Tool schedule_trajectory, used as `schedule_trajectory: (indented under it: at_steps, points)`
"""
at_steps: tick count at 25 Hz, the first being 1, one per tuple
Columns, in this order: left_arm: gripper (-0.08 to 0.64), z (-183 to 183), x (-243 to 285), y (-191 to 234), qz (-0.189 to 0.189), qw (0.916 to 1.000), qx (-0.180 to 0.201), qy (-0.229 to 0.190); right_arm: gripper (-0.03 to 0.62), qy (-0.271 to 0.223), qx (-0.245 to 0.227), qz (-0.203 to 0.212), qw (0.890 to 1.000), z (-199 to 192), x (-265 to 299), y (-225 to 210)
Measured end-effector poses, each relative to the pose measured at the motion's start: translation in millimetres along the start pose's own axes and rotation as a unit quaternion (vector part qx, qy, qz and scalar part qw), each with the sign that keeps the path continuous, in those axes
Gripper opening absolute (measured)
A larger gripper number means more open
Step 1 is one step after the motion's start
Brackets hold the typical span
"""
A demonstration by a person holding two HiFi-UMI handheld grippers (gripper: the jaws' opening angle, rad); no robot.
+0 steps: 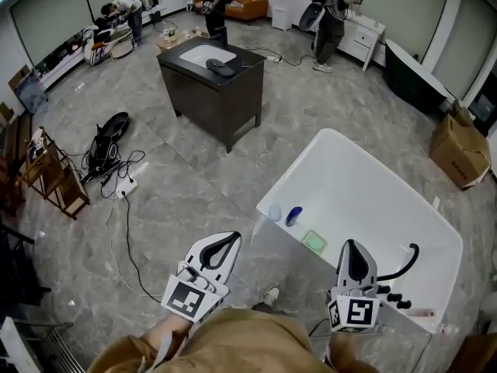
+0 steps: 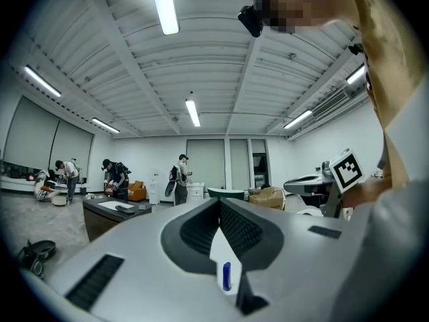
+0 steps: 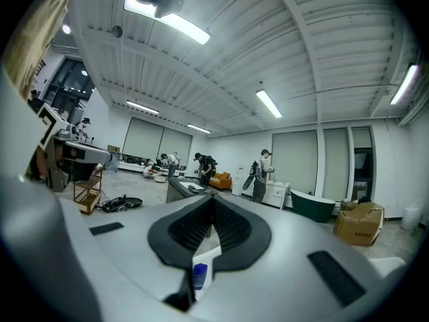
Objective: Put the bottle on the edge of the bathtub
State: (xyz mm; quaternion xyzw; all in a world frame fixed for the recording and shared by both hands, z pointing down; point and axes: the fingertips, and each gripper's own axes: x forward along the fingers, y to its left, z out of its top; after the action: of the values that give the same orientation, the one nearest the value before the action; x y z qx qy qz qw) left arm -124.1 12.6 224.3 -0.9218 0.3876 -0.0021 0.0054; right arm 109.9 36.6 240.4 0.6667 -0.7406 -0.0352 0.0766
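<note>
Head view showed both tools low and close to the body: the left hand-held gripper had its jaws together on nothing, and the right hand-held gripper looked likewise shut and empty. Just beyond them stood the white bathtub. The blue bottle lay inside it, near its left end and close under the near rim, with a green pad beside it. The step was the approach — nothing grasped yet. Next, one hand-held gripper would need to open, reach down and close on the bottle.
</note>
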Motion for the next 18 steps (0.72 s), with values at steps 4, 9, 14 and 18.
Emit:
schedule_trajectory:
  at_steps: [4, 9, 14, 18]
  points:
    - [0.008, 0.6, -1.4, 3.0, 0.002, 1.0, 0.0, -0.004, 0.006, -0.001, 0.0, 0.005, 1.0, -0.6, 0.4, 6.6]
    - [0.008, -0.5, -4.3, 0.5, 0.003, 1.0, 0.006, 0.002, 0.006, 0.002, 0.002, 0.005, 1.0, -2.8, -6.6, 7.6]
    - [0.008, -4.9, -6.2, -5.6, -0.008, 1.0, -0.002, 0.002, 0.006, 0.003, 0.007, 0.004, 1.0, -5.9, -11.3, 10.8]
    - [0.008, -1.5, -6.3, -6.3, -0.009, 0.9999, 0.004, 0.002, 0.006, 0.004, 0.007, -0.001, 1.0, -5.4, -16.5, 9.9]
